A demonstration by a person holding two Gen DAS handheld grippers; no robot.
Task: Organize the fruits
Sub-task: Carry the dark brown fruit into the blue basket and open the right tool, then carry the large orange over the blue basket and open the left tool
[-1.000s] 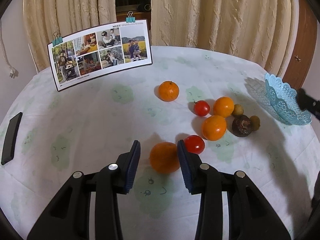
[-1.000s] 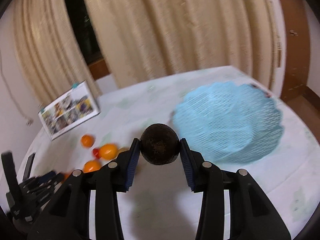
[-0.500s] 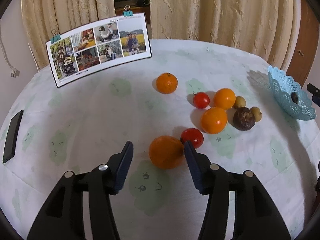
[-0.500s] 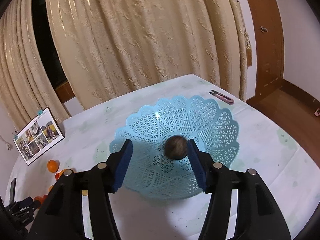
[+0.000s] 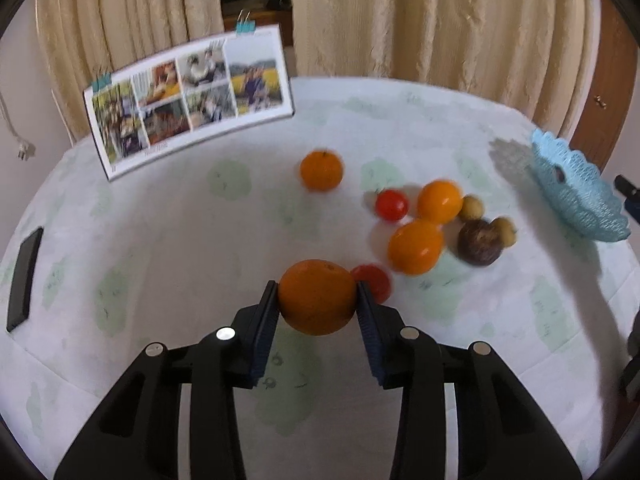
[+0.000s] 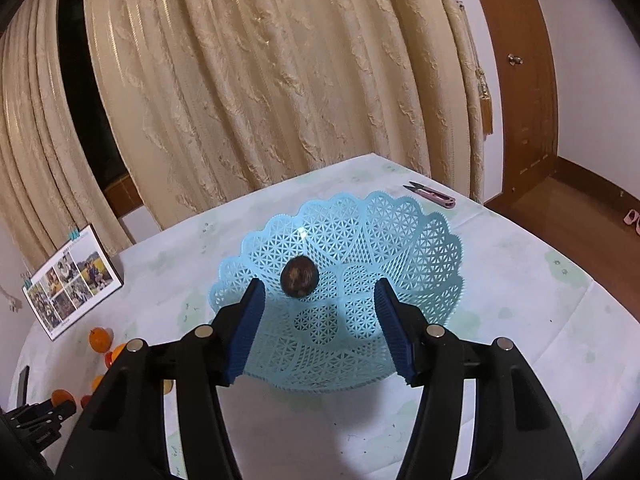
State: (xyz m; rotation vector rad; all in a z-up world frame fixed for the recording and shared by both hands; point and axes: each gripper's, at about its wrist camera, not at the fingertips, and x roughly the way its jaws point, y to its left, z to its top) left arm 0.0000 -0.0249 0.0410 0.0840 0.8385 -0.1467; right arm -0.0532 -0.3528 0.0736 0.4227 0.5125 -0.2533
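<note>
**Orange gripped on the left, dark fruit lying in the basket**

While my left tongs (image 5: pixel 317 307) have just been closing, their blue pads now press both sides of the big orange (image 5: pixel 317 297), which sits between them just over the counter (image 5: pixel 168 240). Just beside that orange, to its right, lies a red tomato (image 5: pixel 376 280). Farther out are two more oranges (image 5: pixel 416 246), a second tomato (image 5: pixel 391 205), a dark brown fruit (image 5: pixel 479 242) and two small yellowish fruits (image 5: pixel 471 208), bunched close together; another orange (image 5: pixel 321 170) sits apart, nearer the photo board (image 5: pixel 188 96).

My right tongs (image 6: pixel 320 332) stand apart with nothing between the pads, hovering over the near side of the blue lattice basket (image 6: pixel 400 240). One dark round fruit (image 6: pixel 299 277) rests inside that basket, left of its centre. Pink snips (image 6: pixel 434 195) lie on the counter beyond the basket.
</note>
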